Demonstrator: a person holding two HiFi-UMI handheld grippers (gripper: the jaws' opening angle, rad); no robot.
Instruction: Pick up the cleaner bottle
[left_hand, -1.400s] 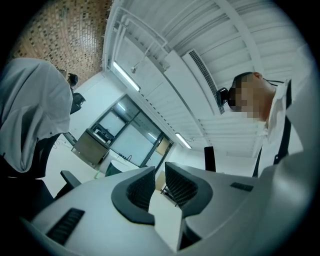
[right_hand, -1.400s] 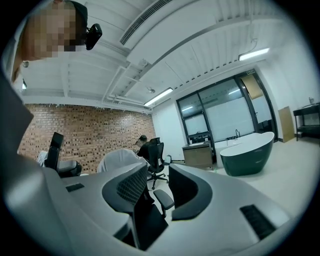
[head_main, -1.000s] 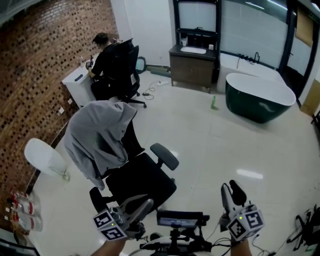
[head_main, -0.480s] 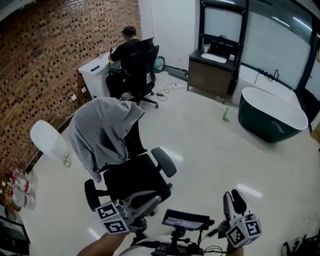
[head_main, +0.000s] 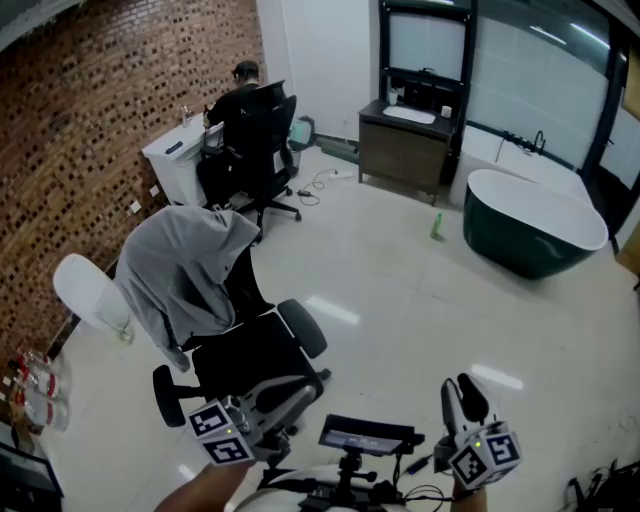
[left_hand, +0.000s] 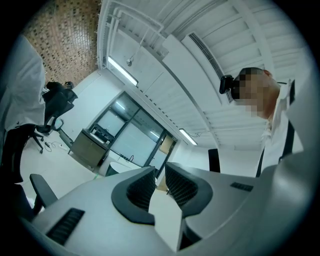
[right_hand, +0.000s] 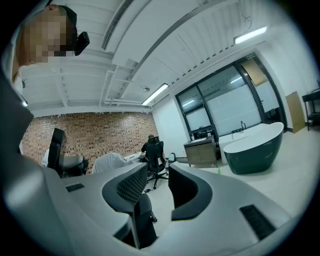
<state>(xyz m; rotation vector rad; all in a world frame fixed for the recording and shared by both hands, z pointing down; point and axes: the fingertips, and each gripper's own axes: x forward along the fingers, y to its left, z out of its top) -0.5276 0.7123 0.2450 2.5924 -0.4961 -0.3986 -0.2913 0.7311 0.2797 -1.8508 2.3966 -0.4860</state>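
The cleaner bottle (head_main: 437, 226) is small and green. It stands on the pale floor far across the room, just left of the dark green bathtub (head_main: 535, 228). In the right gripper view the bottle (right_hand: 218, 170) shows as a green speck beside the tub. My left gripper (head_main: 308, 386) is at the bottom left of the head view, shut and empty, and points over the black chair seat. My right gripper (head_main: 462, 386) is at the bottom right, its fingers together with nothing between them. Both are far from the bottle.
An office chair (head_main: 250, 355) draped with a grey hoodie (head_main: 190, 270) stands right ahead of the left gripper. A person (head_main: 243, 105) sits at a white desk by the brick wall. A vanity cabinet (head_main: 405, 148) stands at the back. Several clear bottles (head_main: 35, 398) lie at the far left.
The head view has shifted as I move across the room. The hoodie chair now sits lower left, closer to the left gripper. Both grippers' jaws look unchanged.
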